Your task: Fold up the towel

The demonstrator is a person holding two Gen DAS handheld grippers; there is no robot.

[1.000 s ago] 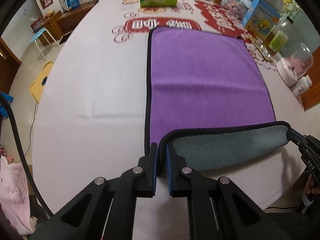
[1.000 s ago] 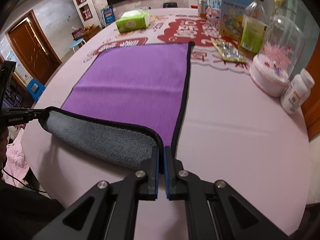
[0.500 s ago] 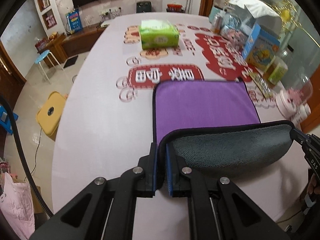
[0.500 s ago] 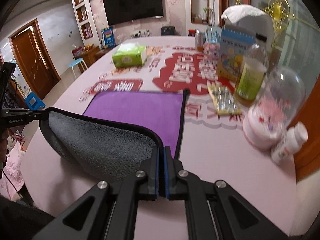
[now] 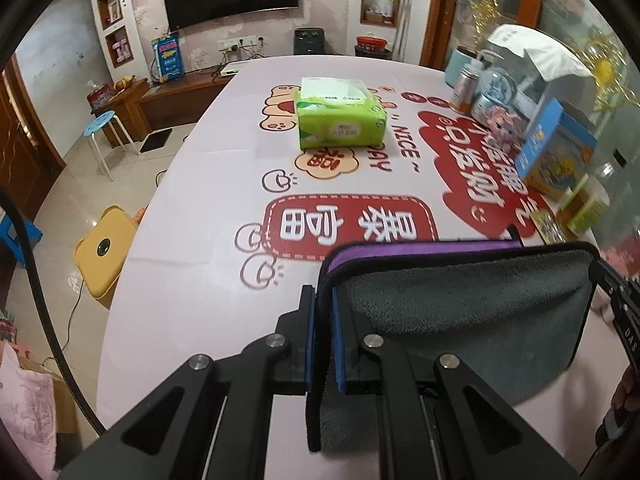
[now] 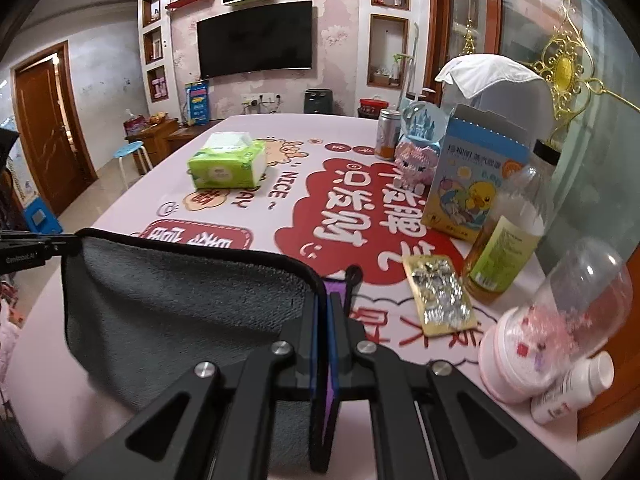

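Note:
The towel [image 5: 464, 312] is purple on one face and grey on the other, with a black hem. Both grippers hold its near edge lifted, so the grey underside faces the cameras and only a thin purple strip [image 5: 424, 249] shows behind. My left gripper [image 5: 323, 300] is shut on the towel's left corner. My right gripper [image 6: 323, 304] is shut on the right corner, and the grey underside [image 6: 180, 300] stretches left to the other gripper [image 6: 28, 254]. The right gripper also shows in the left wrist view [image 5: 616, 304].
The table [image 5: 192, 248] has a pink printed cloth. A green tissue pack [image 5: 340, 120] lies at the far middle. On the right stand a blue box [image 6: 476, 184], a bottle [image 6: 508, 240], a foil blister pack [image 6: 438, 296], a pink domed jar [image 6: 556, 328] and a white pill bottle [image 6: 572, 388].
Both grippers have carried the near edge up and forward over the towel. The purple face, wide a second ago, is now nearly hidden behind the raised grey underside.

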